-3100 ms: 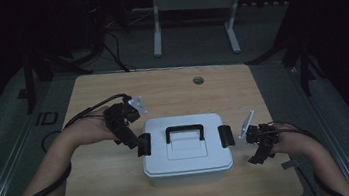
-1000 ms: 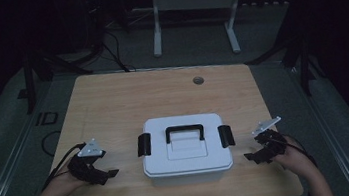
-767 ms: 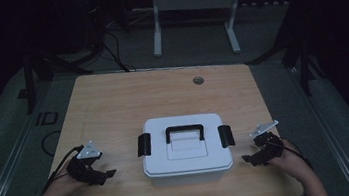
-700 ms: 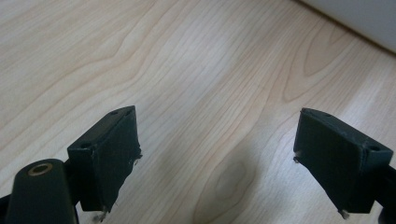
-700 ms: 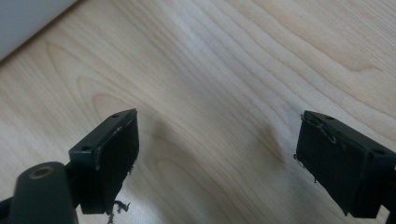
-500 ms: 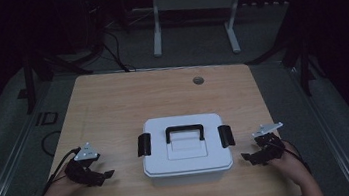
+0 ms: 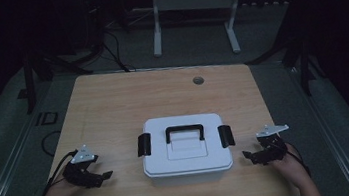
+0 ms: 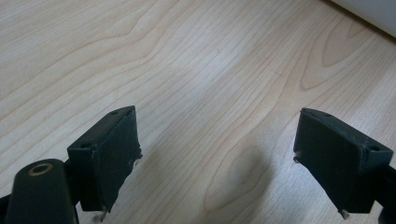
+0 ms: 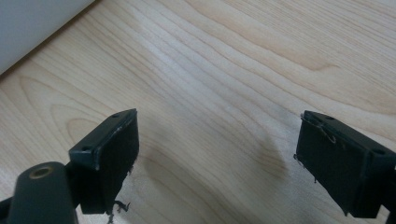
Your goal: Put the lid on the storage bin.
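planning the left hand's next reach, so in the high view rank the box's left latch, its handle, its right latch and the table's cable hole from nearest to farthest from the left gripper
From the left gripper, at the table's near left:
1. Left latch, on the box's near side.
2. Handle, centre of the lid.
3. Right latch, on the box's far side.
4. Cable hole, toward the table's far edge.

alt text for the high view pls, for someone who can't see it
A white lidded box with a black handle sits near the front of a wooden table. The person's left claw and right claw rest open on either side, touching nothing.
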Motion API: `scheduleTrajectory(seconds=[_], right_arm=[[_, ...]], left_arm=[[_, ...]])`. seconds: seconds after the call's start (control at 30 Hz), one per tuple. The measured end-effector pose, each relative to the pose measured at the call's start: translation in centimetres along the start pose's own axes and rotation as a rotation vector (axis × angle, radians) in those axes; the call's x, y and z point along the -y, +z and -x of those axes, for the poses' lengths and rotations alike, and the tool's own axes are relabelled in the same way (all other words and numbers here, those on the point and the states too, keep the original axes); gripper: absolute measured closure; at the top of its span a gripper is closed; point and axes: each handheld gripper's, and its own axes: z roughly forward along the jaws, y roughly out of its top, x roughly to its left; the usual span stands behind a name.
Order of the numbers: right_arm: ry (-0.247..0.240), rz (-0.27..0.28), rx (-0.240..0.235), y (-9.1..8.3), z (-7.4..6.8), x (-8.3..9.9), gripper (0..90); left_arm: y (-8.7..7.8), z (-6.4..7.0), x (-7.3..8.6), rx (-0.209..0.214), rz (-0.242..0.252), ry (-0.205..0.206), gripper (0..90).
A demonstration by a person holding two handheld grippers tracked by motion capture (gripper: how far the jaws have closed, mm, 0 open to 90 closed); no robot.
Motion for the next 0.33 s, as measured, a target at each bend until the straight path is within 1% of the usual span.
scheduleTrajectory(seconds=[0.07,0.1,0.17,0.33], right_arm=[[0.005,0.005,-0.001,-0.02,0.01,0.0,13.1],[0.005,0.005,-0.002,-0.05,0.0,-0.01,13.1],[0.009,0.004,-0.002,-0.04,0.03,0.0,13.1],[0.009,0.006,-0.004,-0.03,0.0,-0.01,13.1]], left_arm=[[-0.03,-0.06,0.05,-0.003,0.002,0.002,14.1],[-0.13,-0.18,0.08,-0.006,0.012,-0.014,14.1],[-0.23,-0.28,0.02,-0.002,0.017,-0.025,14.1],[-0.2,-0.2,-0.05,0.003,0.007,-0.013,14.0]])
